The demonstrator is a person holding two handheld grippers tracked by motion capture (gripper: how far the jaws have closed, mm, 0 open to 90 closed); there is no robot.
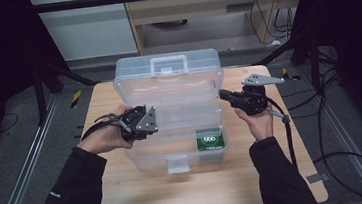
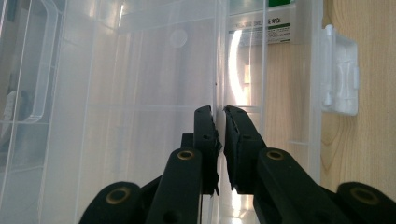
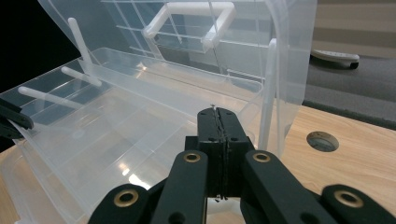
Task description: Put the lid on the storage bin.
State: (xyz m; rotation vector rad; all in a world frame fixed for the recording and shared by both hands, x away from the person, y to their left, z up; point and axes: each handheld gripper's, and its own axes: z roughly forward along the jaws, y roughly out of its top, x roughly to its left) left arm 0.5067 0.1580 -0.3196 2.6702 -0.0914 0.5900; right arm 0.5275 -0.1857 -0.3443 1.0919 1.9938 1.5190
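My left gripper (image 2: 219, 121) and right gripper (image 3: 218, 122) pinch the tray (image 1: 180, 113) at 9 and 3 o'clock; next I probably lift evenly.

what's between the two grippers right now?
In the high view, the open clear plastic box lies between the left gripper and right gripper, with its inner tray spanning the gap and a green packet inside.
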